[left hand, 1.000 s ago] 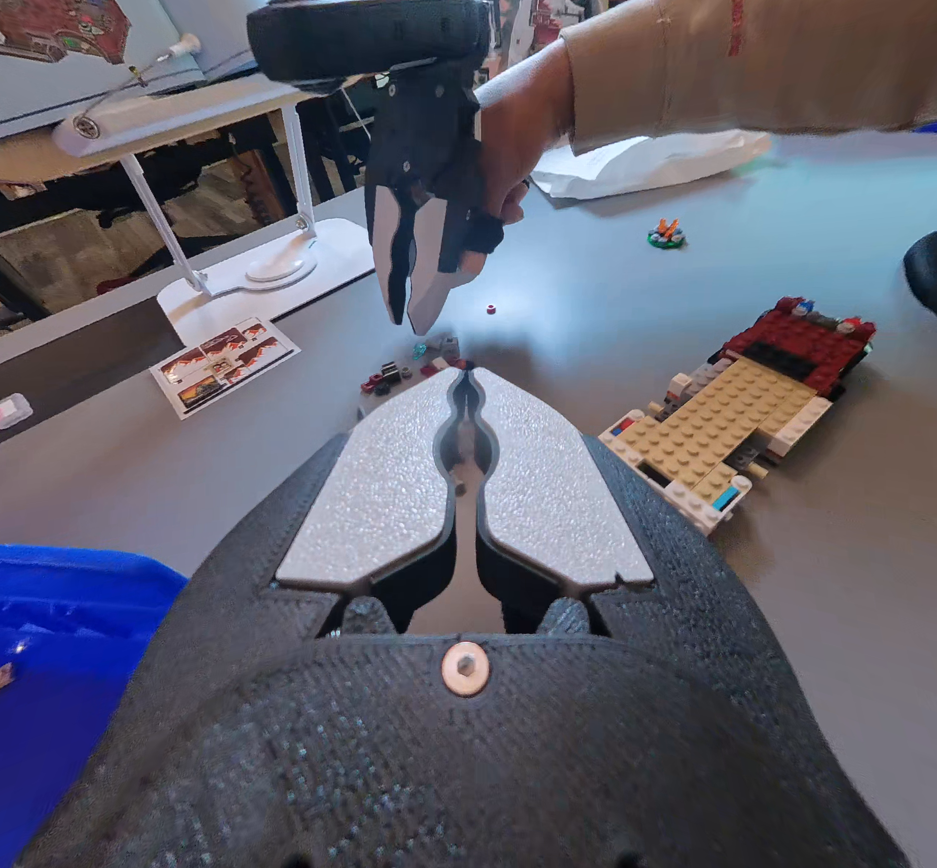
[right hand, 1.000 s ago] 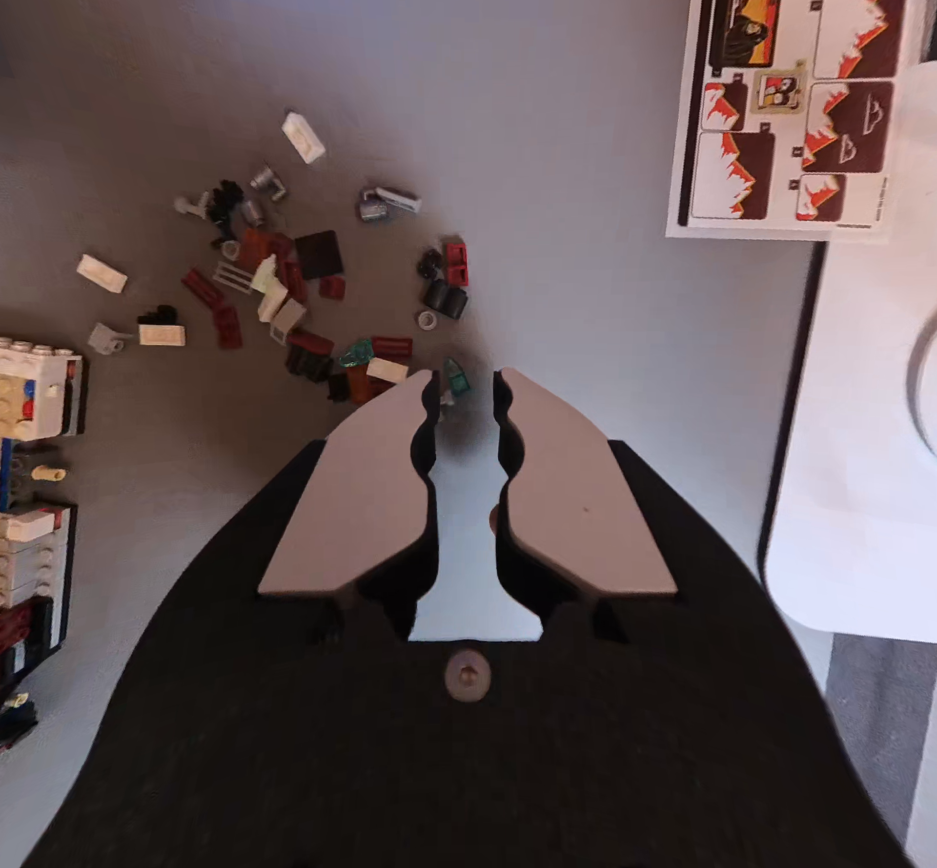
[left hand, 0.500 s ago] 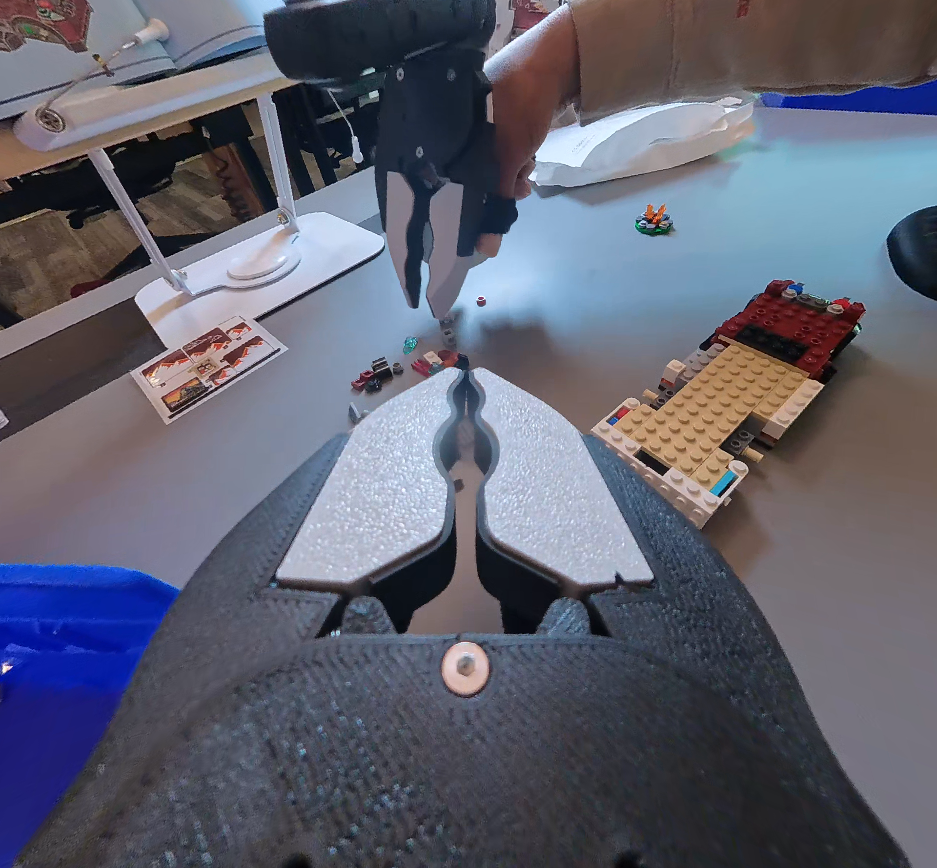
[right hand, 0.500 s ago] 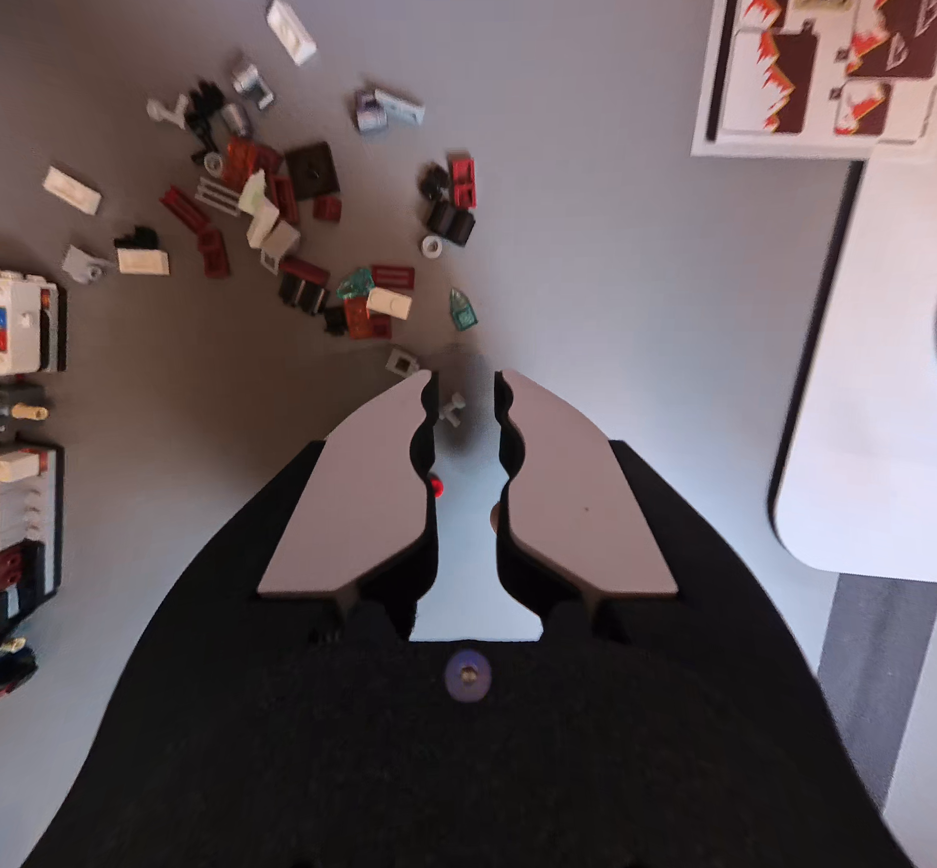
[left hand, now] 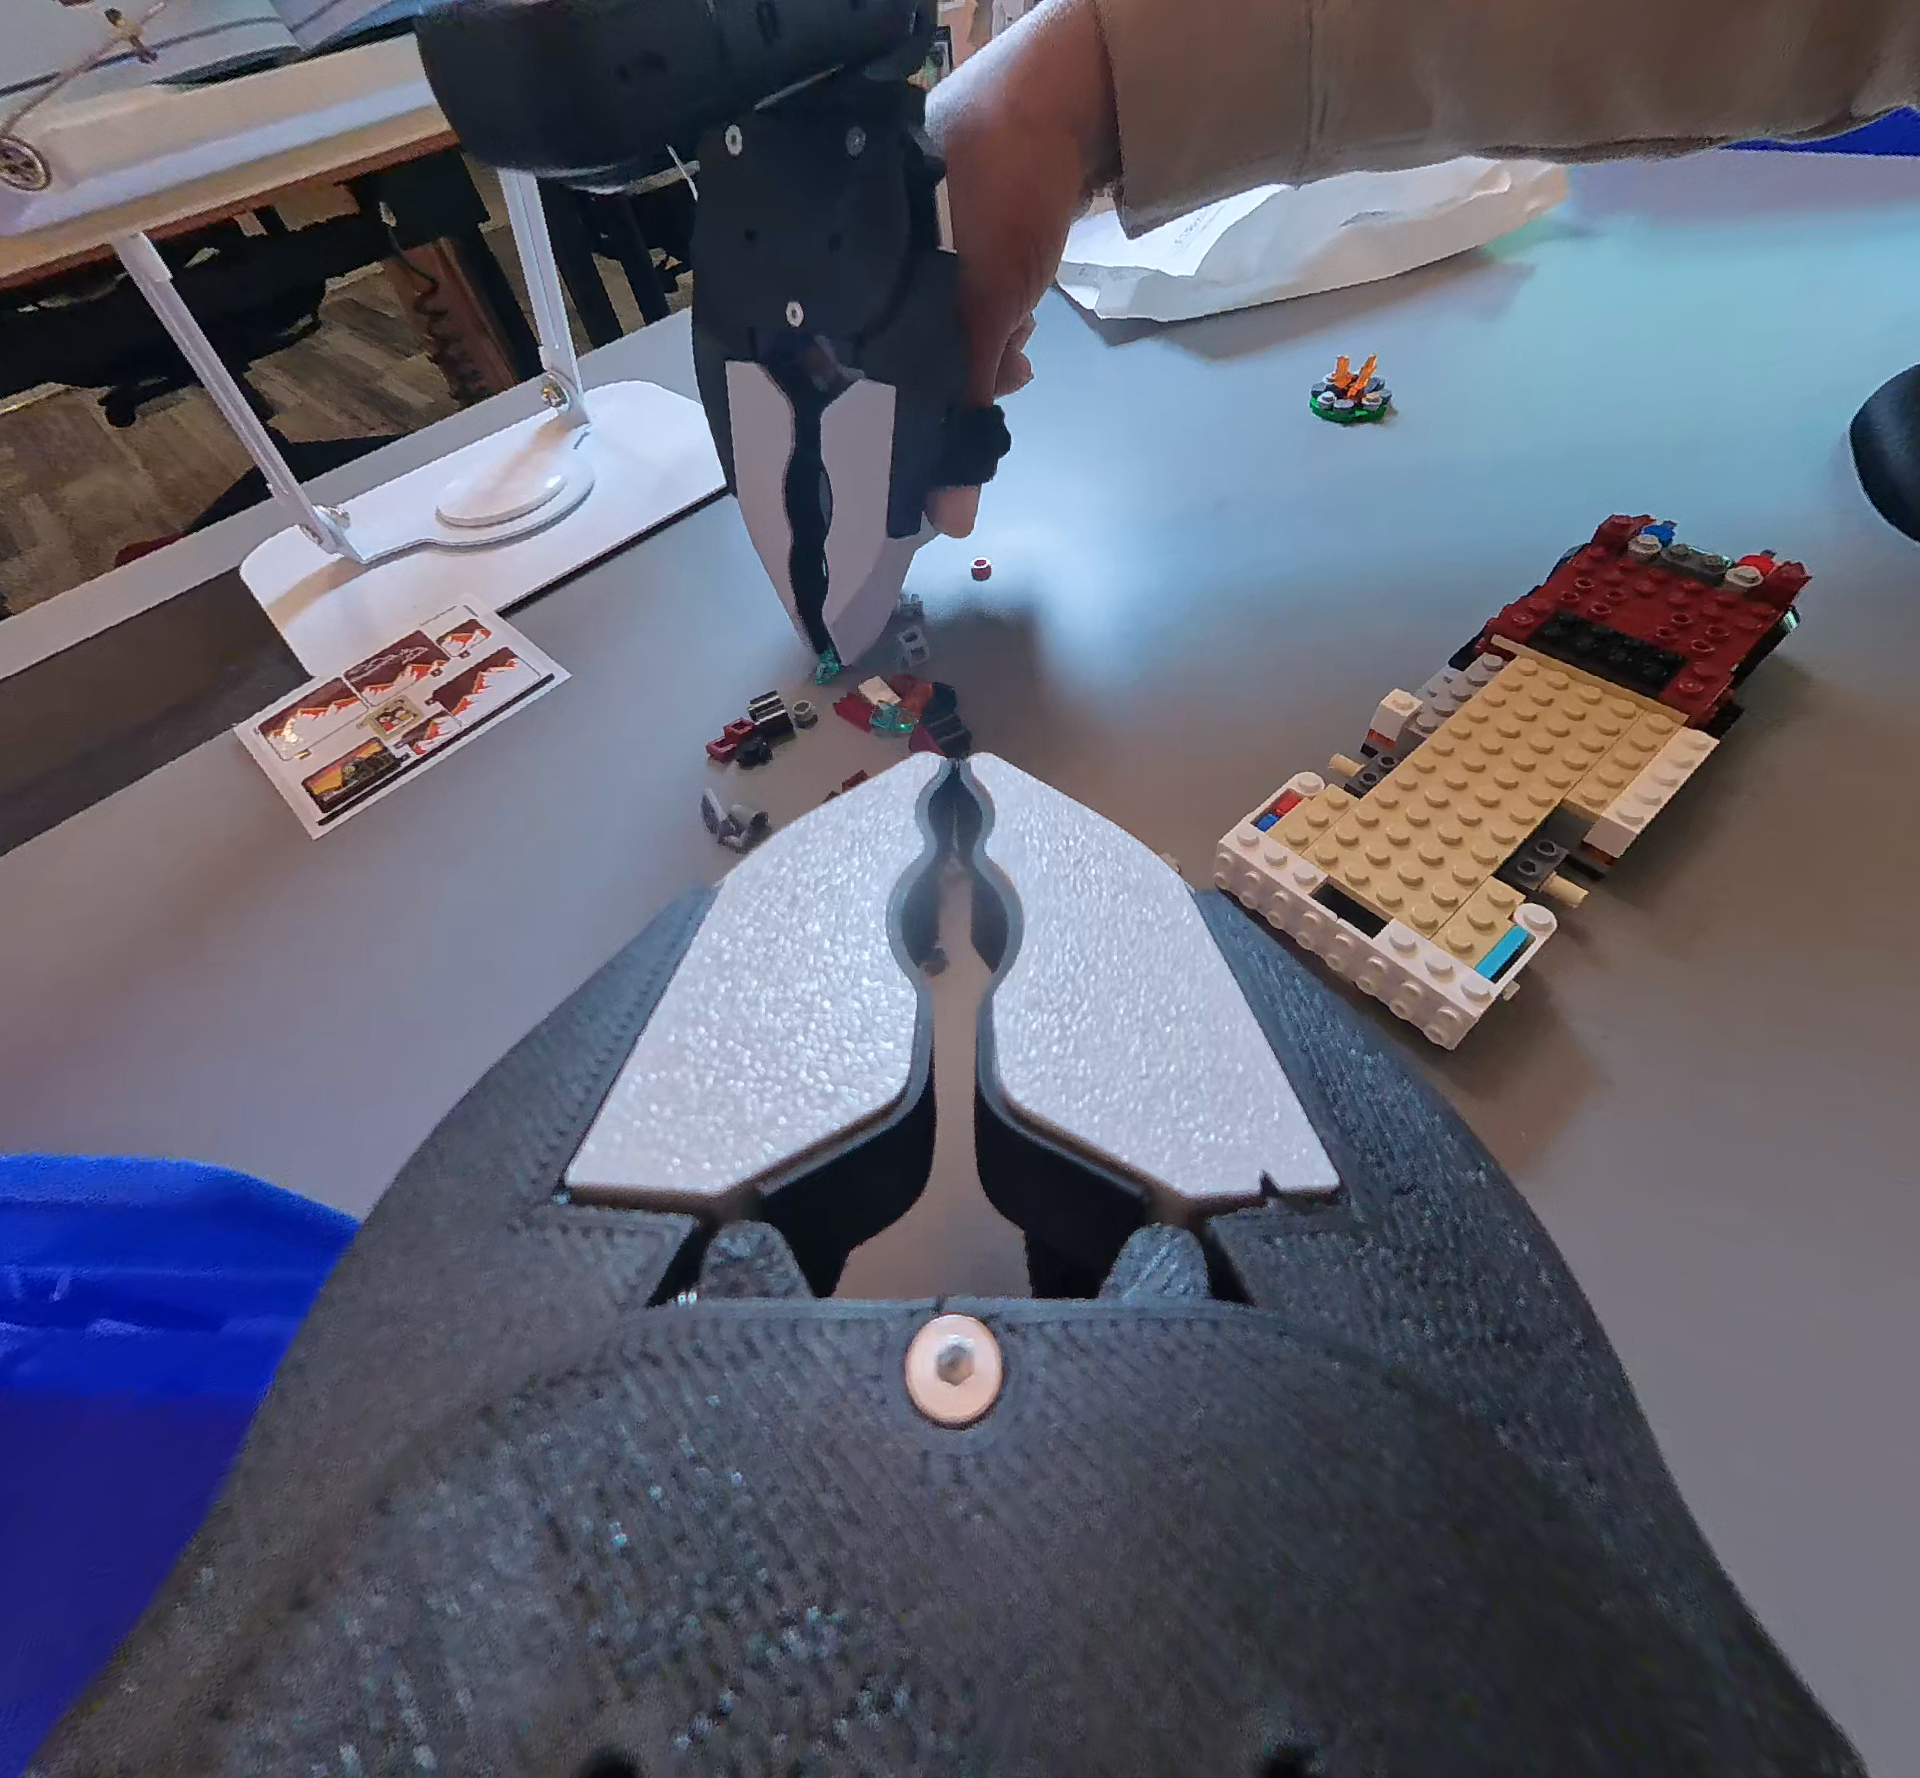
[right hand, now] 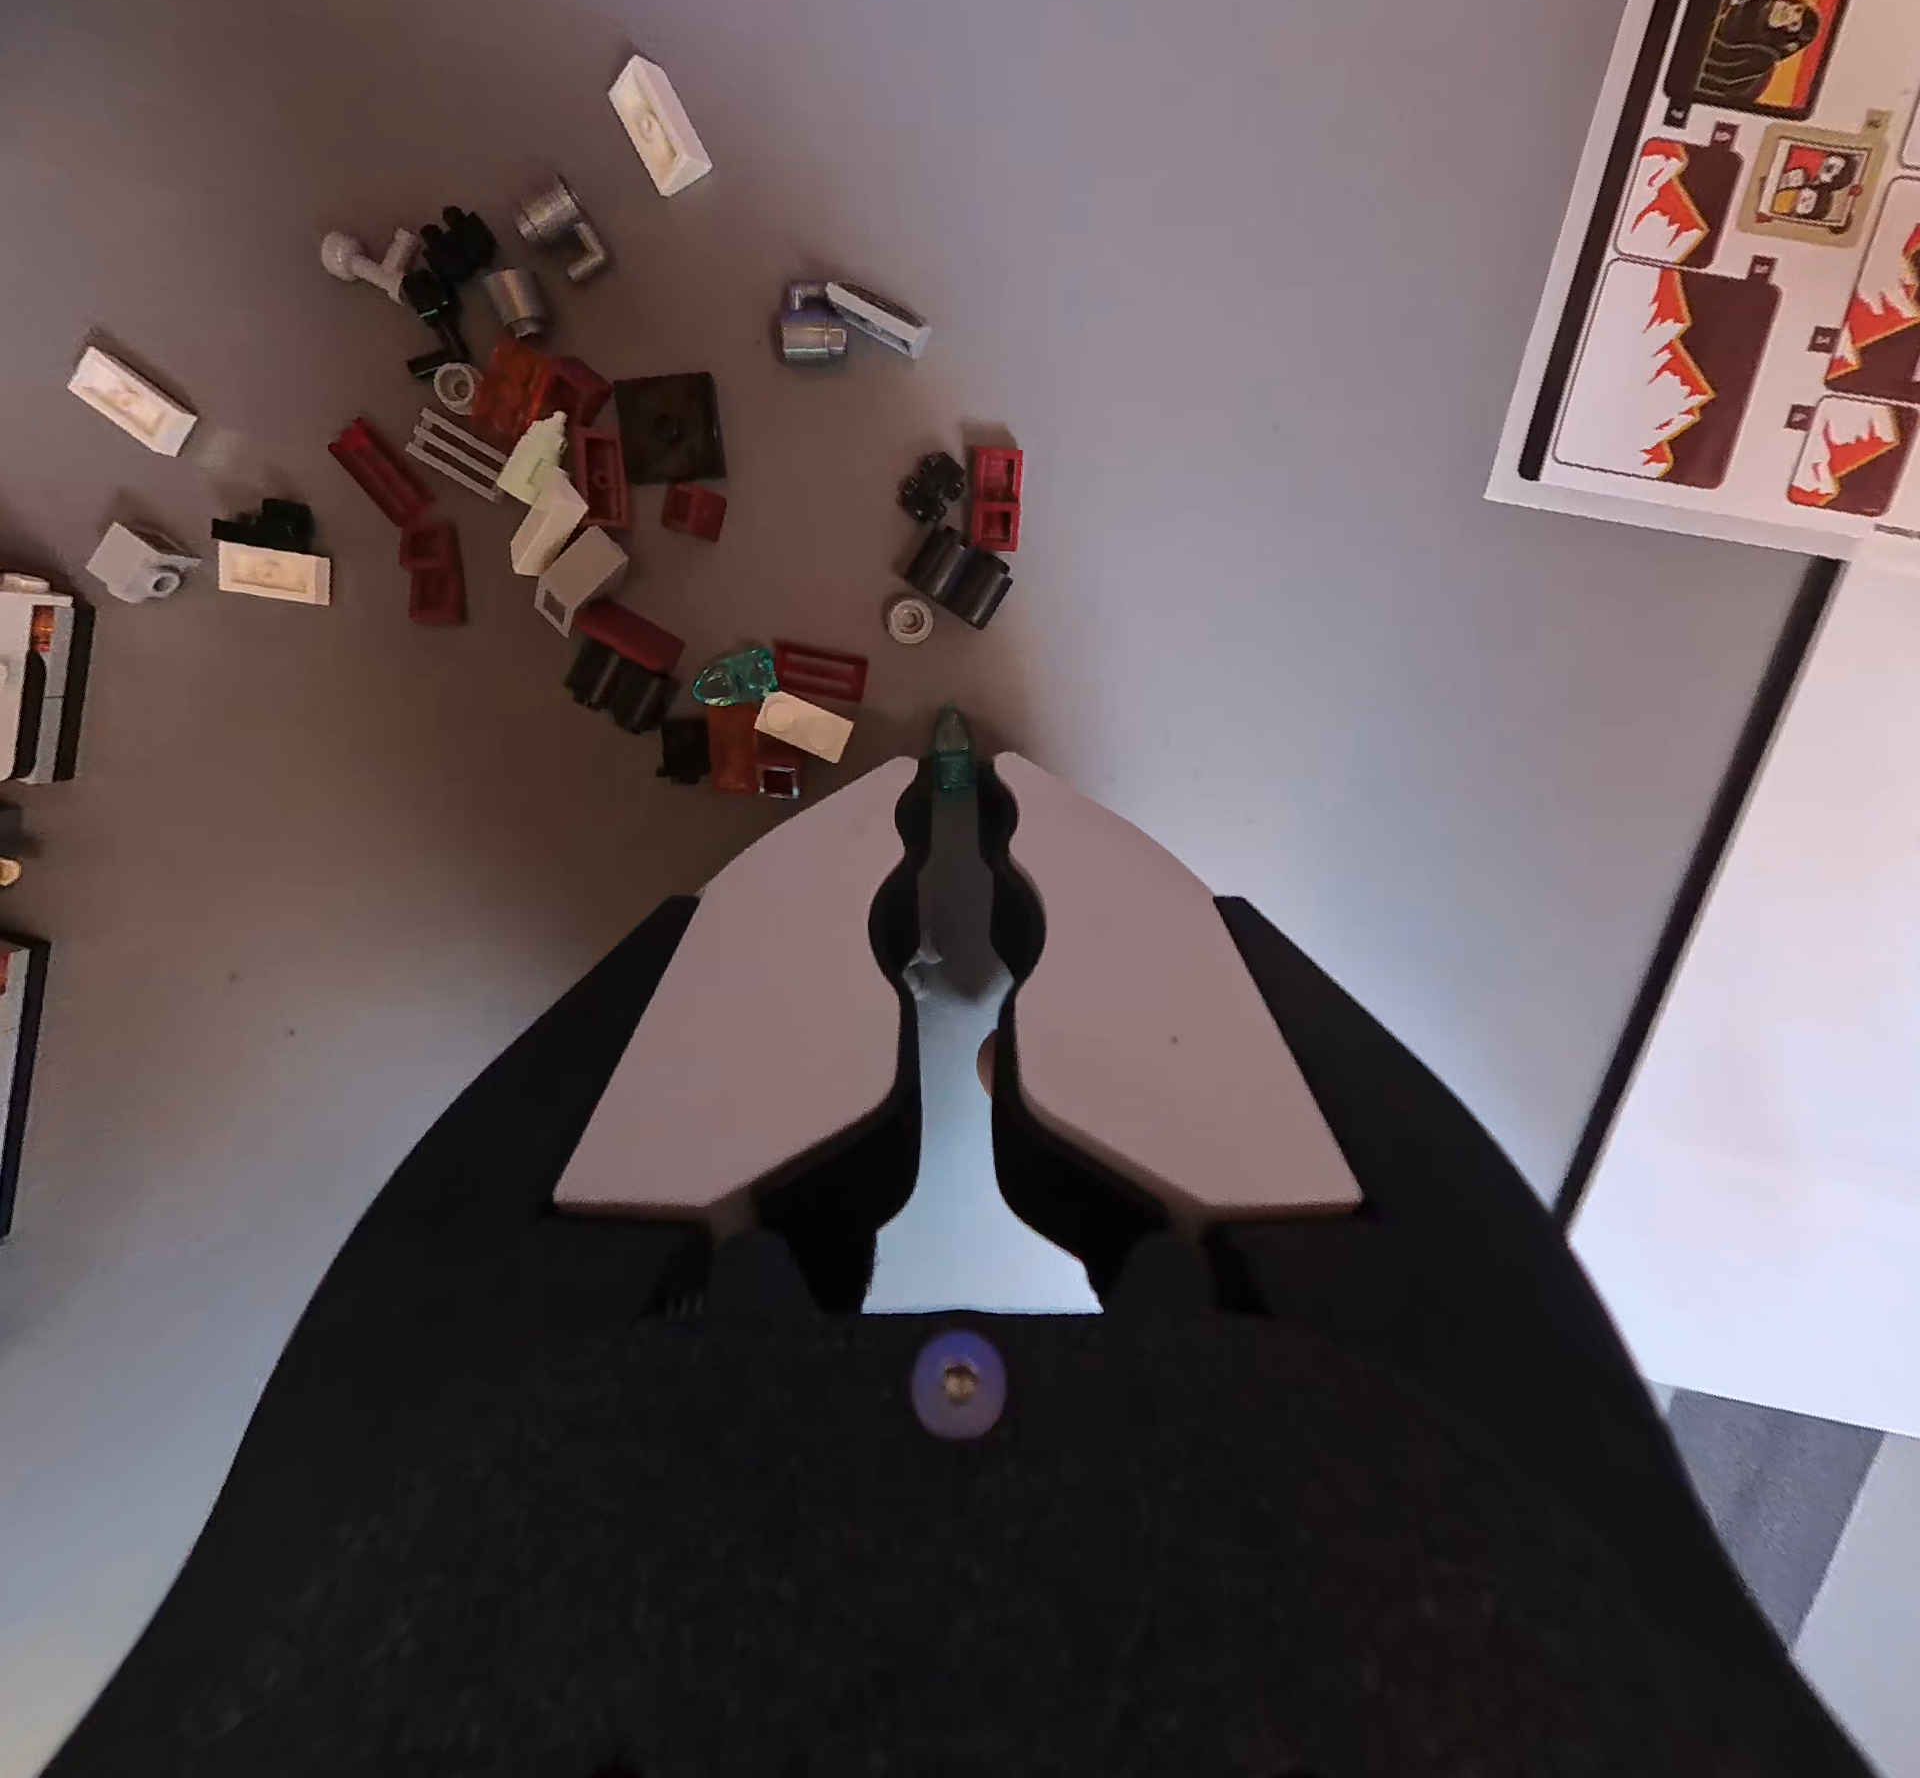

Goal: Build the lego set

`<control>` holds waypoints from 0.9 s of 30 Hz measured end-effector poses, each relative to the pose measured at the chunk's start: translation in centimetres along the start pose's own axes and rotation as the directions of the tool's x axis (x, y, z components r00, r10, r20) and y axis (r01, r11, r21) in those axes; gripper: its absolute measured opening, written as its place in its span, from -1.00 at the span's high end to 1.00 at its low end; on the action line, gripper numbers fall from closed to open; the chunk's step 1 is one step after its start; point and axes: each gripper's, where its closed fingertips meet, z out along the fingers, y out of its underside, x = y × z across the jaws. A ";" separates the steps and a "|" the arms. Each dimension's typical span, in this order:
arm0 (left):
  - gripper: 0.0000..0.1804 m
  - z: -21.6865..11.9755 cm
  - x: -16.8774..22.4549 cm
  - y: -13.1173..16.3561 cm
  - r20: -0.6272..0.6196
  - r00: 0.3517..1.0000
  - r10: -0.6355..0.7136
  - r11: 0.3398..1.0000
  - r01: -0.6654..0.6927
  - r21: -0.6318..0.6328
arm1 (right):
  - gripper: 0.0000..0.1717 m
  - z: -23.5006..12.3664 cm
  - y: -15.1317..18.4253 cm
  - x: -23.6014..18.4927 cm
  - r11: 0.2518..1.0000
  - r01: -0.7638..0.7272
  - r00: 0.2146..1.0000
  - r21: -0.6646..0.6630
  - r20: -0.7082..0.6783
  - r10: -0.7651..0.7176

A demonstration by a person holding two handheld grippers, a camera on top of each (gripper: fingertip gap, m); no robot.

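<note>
My right gripper (right hand: 954,764) points straight down at the grey table and is shut on a small clear teal brick piece (right hand: 950,754) at its fingertips. The left wrist view shows the same: the right gripper (left hand: 828,656) pinches the teal piece (left hand: 828,663) at table level, at the edge of a scatter of small loose bricks (left hand: 894,700). My left gripper (left hand: 954,764) is shut with nothing between its tips and hovers above the table, just short of that scatter. A tan, white and dark red brick model (left hand: 1507,772) lies to its right.
A sticker sheet (right hand: 1756,201) lies beside a white lamp base (right hand: 1787,1001) on the right. Loose red, black, white and grey bricks (right hand: 582,481) spread to the left. A blue bin (left hand: 125,1365), a white paper bag (left hand: 1320,232) and a small green and orange piece (left hand: 1351,393) also show. The gap from one gripper's tips to the other's is roughly 15 cm.
My right gripper came down onto the table and its fingers closed on the teal piece. My left gripper stayed shut and barely moved.
</note>
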 end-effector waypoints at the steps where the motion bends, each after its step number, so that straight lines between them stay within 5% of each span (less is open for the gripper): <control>1: 1.00 0.0 0.0 0.1 -0.002 1.000 0.002 1.000 -0.002 -0.003 | 0.91 -0.4 -0.2 -0.3 1.000 0.006 1.000 0.009 0.000 -0.006; 11: 0.97 0.6 1.9 0.9 -0.085 0.996 0.027 0.998 -0.031 -0.049 | 0.90 -7.6 -1.6 -9.6 0.978 0.051 0.999 0.203 -0.027 -0.046; 20: 0.43 1.1 6.4 2.5 -0.330 0.944 -0.030 0.990 -0.019 -0.142 | 0.90 -10.5 2.3 -17.5 0.946 -0.020 0.994 0.325 -0.097 0.055; 27: 0.14 0.9 8.6 4.1 -0.421 0.907 0.034 0.965 -0.139 -0.221 | 0.91 -10.6 6.8 -20.0 0.930 -0.104 0.980 0.354 -0.124 0.157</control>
